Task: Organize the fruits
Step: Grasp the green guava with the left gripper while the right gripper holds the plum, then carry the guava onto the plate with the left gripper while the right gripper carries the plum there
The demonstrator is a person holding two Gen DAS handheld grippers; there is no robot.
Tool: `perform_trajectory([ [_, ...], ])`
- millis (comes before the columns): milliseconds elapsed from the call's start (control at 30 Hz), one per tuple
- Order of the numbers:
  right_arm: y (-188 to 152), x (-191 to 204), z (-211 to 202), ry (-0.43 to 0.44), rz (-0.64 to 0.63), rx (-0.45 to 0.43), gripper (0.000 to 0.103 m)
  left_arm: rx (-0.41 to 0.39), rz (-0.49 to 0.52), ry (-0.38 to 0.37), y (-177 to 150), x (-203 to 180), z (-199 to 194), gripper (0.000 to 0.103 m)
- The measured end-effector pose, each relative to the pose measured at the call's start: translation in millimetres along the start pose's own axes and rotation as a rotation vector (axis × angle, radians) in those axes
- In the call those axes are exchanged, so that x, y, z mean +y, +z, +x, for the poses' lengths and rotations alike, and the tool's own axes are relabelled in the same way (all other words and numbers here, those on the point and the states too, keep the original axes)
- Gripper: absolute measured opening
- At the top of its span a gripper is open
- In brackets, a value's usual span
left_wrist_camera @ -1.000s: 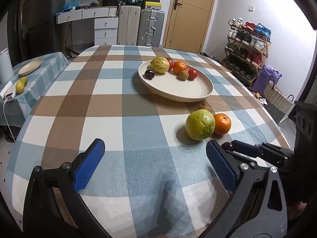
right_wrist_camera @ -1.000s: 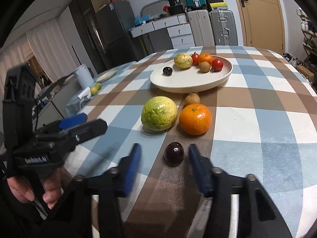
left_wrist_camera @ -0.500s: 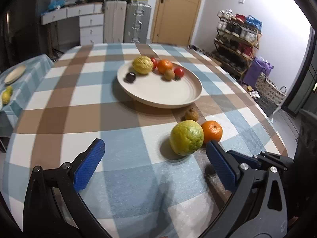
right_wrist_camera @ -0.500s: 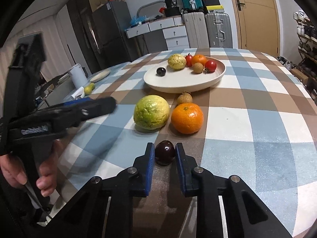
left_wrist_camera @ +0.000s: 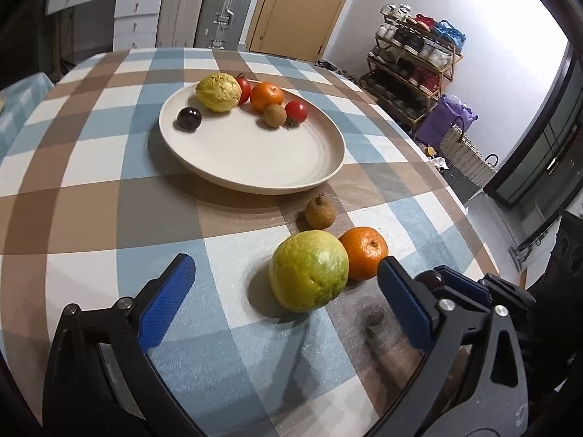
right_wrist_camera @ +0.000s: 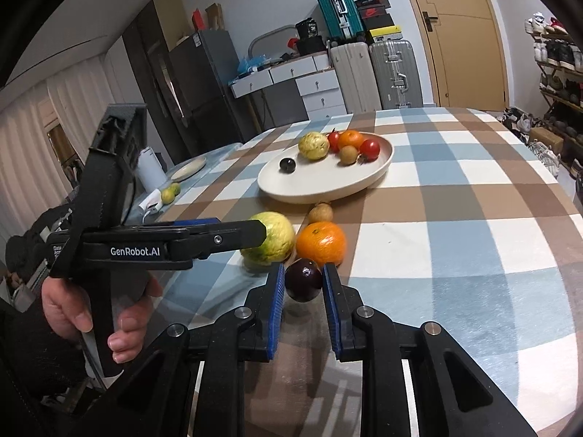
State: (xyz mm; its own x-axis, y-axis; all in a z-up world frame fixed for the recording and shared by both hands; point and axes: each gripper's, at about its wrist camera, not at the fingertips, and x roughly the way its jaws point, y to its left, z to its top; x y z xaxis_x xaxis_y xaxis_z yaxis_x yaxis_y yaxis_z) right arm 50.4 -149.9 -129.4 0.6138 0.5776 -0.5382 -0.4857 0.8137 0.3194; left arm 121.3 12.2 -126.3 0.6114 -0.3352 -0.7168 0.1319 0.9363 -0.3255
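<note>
Checked tablecloth (left_wrist_camera: 91,218) is spreading beneath both tools. Left gripper (left_wrist_camera: 284,291) is gaping wide, gripping nothing, a green guava (left_wrist_camera: 309,270) sitting between its fingertips with an orange (left_wrist_camera: 364,251) touching beyond. Right gripper (right_wrist_camera: 301,284) is pinching a dark plum (right_wrist_camera: 303,279); the plate (right_wrist_camera: 379,167) is lying farther ahead.

There were two guavas (left_wrist_camera: 309,270), two oranges (left_wrist_camera: 364,252), two dark plums (right_wrist_camera: 303,279), two tomatoes (left_wrist_camera: 296,110), two longans (left_wrist_camera: 320,212) and one plate (left_wrist_camera: 255,153).
</note>
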Motion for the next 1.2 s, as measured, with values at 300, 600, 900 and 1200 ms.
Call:
perform_trajectory([
  [300, 2.2, -1.6, 4.0, 0.023, -0.012, 0.006, 0.022, 0.052, -0.037, -0.104, -2.3, 8.7, 15.6, 0.058],
  [600, 4.3, -2.5, 5.4, 0.022, -0.013, 0.006, 0.022, 0.023, -0.042, -0.157, -5.0, 10.4, 8.7, 0.045],
  [900, 13.2, -1.3, 0.7, 0.028, -0.014, -0.013, 0.022, -0.048, -0.022, -0.152, 10.3, 15.5, -23.3, 0.045],
  [1200, 54.6, -9.9, -1.2, 0.051, -0.010, -0.066, 0.022, -0.111, -0.007, -0.110, 47.1, 24.2, -33.7, 0.045],
])
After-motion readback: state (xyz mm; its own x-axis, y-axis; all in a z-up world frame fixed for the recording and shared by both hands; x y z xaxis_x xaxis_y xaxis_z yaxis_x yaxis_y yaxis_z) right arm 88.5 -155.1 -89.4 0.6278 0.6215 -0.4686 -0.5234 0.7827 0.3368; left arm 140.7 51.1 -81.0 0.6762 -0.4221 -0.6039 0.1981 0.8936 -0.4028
